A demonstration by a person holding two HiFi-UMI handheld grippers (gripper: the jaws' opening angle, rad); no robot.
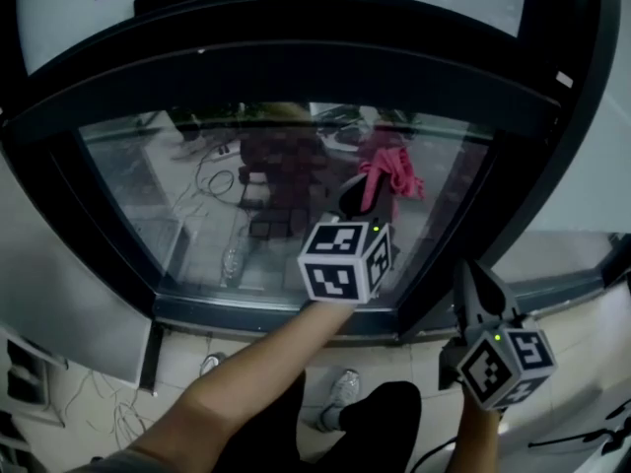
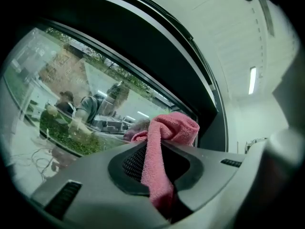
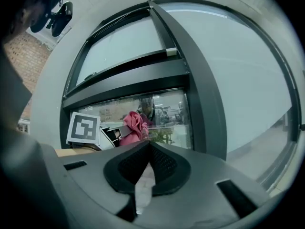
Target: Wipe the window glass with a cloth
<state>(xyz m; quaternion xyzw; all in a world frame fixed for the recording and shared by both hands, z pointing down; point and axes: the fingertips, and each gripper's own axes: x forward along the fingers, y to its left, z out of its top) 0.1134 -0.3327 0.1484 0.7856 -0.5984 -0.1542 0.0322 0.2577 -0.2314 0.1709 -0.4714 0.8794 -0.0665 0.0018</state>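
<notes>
Cloth (image 1: 394, 170), pink terry, soft and bunched, sits clamped between the jaws of our left gripper (image 1: 367, 193), up at the right part of the glass (image 1: 197, 205); we cannot confirm contact. We judge the wiping step in hand; next move calls for pressing and sweeping leftward. Glass smooth, reflective; frame (image 1: 296, 67) dark, matte. Right gripper (image 1: 473, 282) low right, jaws together, empty.

The right gripper (image 3: 149, 146) has its jaws closed tip to tip with nothing between them; beyond them stands the dark window frame (image 3: 193, 87). To the left, the left gripper (image 3: 118, 133) holds a pink cloth (image 3: 135, 126) against the window glass (image 3: 169, 111); its marker cube (image 3: 84, 128) faces this way.
</notes>
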